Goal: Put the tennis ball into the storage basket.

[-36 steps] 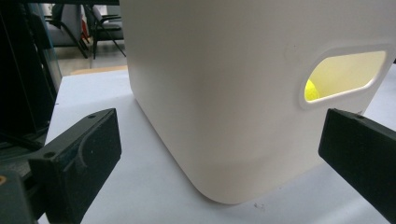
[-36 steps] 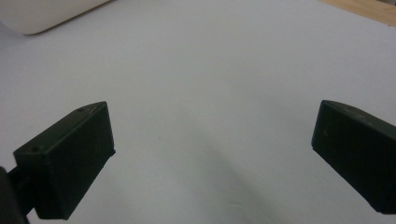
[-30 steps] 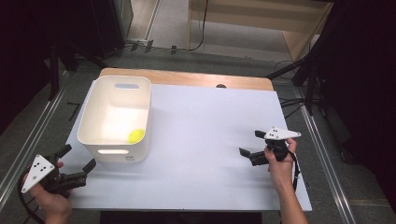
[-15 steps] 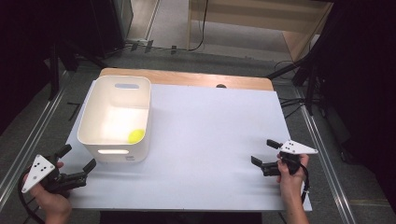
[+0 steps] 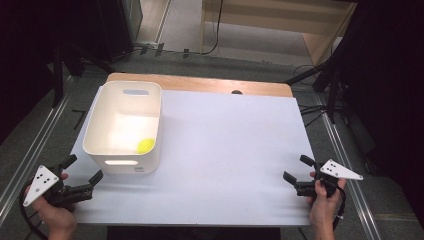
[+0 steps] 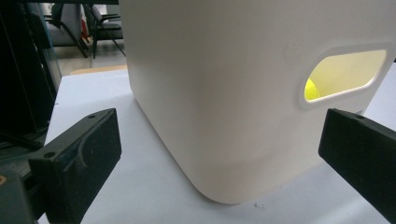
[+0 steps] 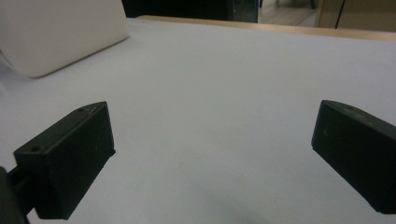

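A white plastic bin stands on the left of the white table top, with a small yellow ball on its floor. In the left gripper view the bin's near corner looms close and the yellow ball shows through the handle slot. My left gripper is open at the table's front left corner, a short way from the bin. At the front right my right gripper is open, low over bare table, nothing between its jaws. The bin sits far off in the right gripper view.
The white sheet covers most of the table, with a wooden strip along the far edge. Metal rails run on the floor at both sides. Cables and dark equipment stand beyond the table.
My right gripper has drawn back toward the front right corner of the table and dropped lower. The left gripper, bin and ball have stayed put.
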Demonstrator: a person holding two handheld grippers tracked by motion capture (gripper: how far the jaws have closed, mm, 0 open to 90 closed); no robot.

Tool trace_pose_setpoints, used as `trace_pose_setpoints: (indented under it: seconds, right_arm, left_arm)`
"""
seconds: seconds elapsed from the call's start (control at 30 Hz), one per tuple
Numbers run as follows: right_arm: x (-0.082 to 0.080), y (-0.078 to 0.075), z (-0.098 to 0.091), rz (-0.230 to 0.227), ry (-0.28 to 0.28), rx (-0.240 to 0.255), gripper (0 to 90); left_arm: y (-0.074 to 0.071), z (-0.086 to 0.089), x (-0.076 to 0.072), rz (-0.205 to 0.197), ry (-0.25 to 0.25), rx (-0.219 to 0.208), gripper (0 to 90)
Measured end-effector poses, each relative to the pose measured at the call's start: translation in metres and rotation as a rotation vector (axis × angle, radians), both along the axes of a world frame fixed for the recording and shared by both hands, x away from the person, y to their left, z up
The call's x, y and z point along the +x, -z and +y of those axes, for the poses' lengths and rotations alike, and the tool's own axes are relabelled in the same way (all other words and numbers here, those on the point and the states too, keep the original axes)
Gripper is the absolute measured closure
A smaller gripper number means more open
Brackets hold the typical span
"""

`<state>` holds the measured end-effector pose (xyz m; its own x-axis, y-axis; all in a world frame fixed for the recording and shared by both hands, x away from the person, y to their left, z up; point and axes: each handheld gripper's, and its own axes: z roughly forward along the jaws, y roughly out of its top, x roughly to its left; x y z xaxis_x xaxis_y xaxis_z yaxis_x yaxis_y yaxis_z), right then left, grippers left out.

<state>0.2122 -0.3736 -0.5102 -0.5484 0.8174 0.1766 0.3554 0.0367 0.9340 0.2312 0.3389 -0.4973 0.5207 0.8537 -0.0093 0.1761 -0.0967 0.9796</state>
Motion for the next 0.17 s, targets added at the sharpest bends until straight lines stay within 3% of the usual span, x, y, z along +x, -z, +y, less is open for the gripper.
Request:
trace_pose_setpoints:
  seconds: [0.17]
  right_arm:
    - [-0.0057, 0.001, -0.0066, 0.005, 0.02, 0.02, 0.0]
  left_arm:
    - [0.0, -0.0001, 0.0001, 0.0, 0.0, 0.0, 0.0]
